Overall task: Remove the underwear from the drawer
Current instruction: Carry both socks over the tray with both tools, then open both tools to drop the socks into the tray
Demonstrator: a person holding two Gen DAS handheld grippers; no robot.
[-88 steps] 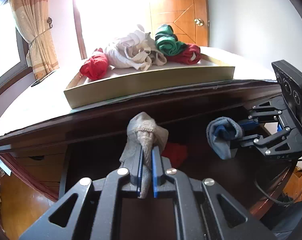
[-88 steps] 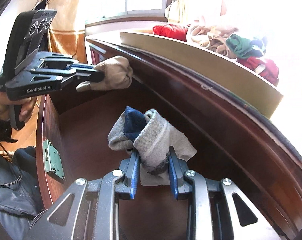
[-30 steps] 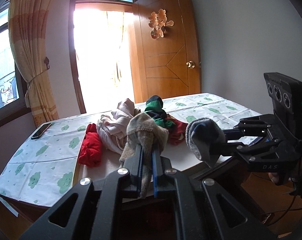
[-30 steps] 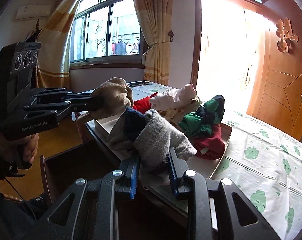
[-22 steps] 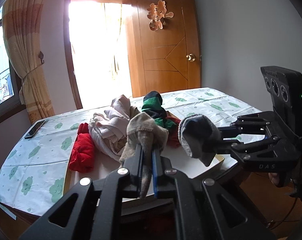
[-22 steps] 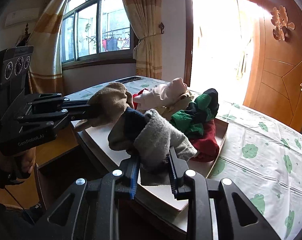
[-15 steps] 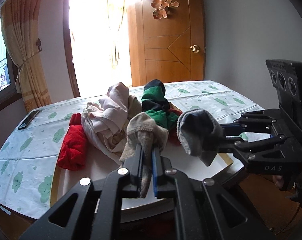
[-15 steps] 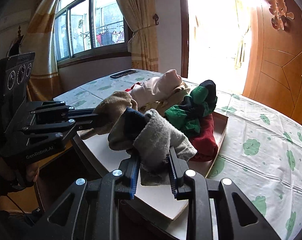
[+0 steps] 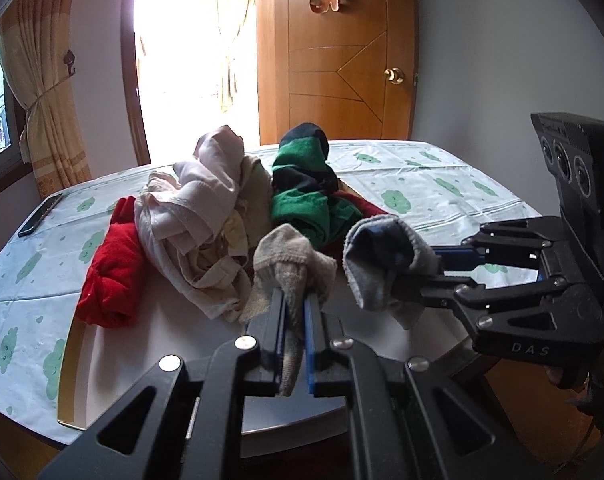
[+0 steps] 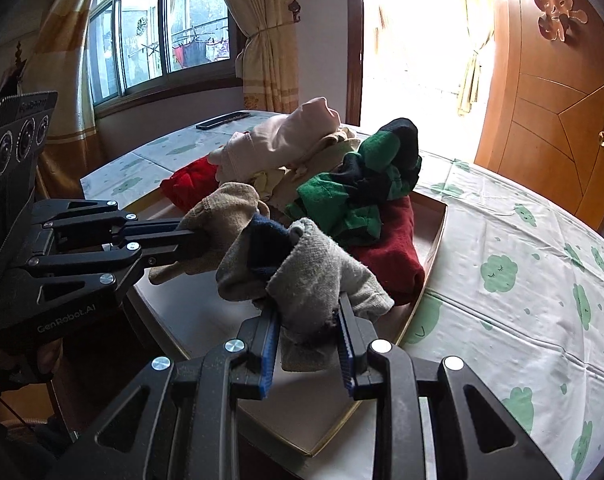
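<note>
Left claw (image 9: pixel 293 322) clamped on a beige knit piece (image 9: pixel 292 264), held up over the near part of a shallow tray (image 9: pixel 68 364). Right claw (image 10: pixel 307 334) clamped on a grey-and-navy knit bundle (image 10: pixel 302 276), just beside the beige one, also above the tray. Resting on a counter (image 10: pixel 521 280) covered with a green-cloud cloth. Piled at the tray's far side: a red garment (image 9: pixel 112 276) on the left, pale pink and cream underwear (image 9: pixel 200 232) in the middle, a green-and-black striped piece (image 9: pixel 307 192) over a dark red one (image 10: pixel 389 256). Dark flat phone-like item (image 9: pixel 40 216) near the counter's far left edge. Wooden door (image 9: pixel 337 56) behind.
</note>
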